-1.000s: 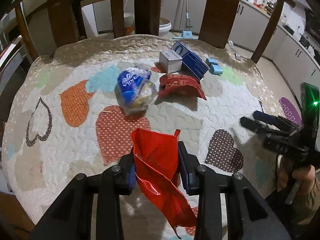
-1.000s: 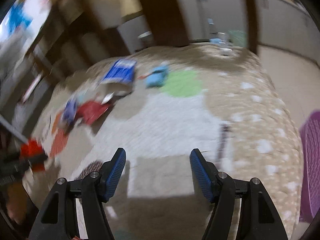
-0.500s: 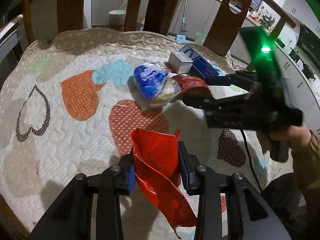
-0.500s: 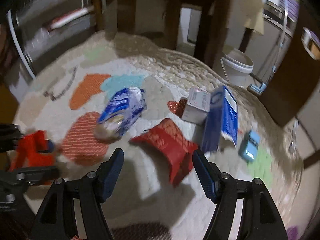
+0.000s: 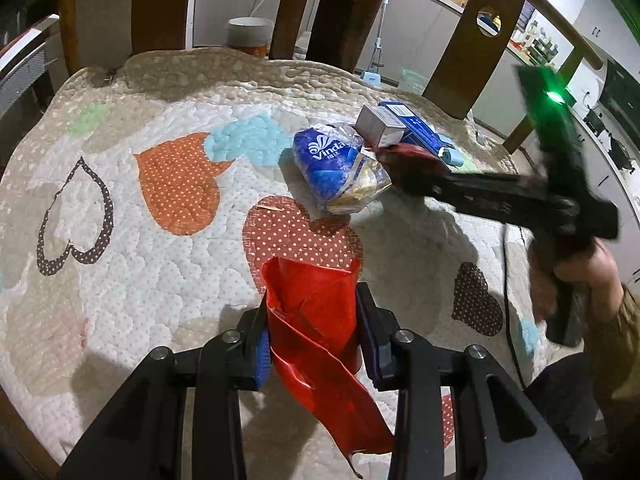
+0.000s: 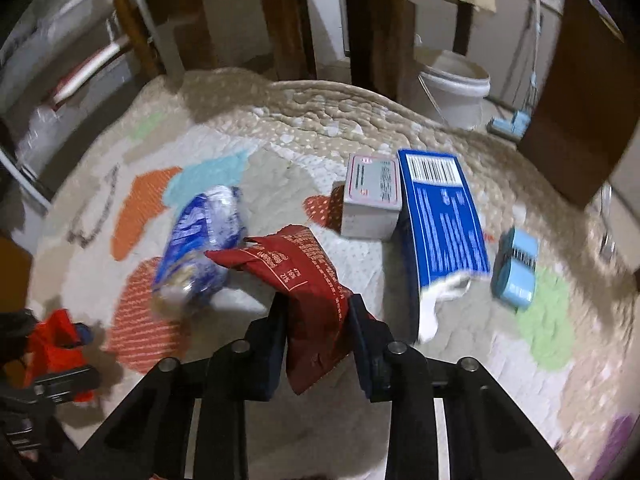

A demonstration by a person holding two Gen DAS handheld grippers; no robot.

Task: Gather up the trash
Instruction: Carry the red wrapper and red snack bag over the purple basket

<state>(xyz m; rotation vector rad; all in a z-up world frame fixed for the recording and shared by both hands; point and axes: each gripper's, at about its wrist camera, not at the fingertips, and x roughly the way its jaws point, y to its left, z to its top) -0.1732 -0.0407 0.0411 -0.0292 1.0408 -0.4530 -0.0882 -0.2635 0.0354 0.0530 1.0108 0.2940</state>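
The right tool (image 6: 316, 316) is closing on the dark red snack bag (image 6: 304, 280), whose long axis runs up-left toward the blue tissue pack (image 6: 204, 248). The left tool (image 5: 312, 316) clenches one red wrapper (image 5: 316, 312). Left on the quilt (image 5: 160, 272): two boxes, one small blue item, one tissue pack.

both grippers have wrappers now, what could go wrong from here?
1. The right gripper is closing on only the lower part of the dark red packet; most of it sticks out and could slip when lifted.
2. That packet touches the blue tissue pack, so lifting may drag it.
3. The red wrapper in the left gripper dangles below and could snag on the quilt.
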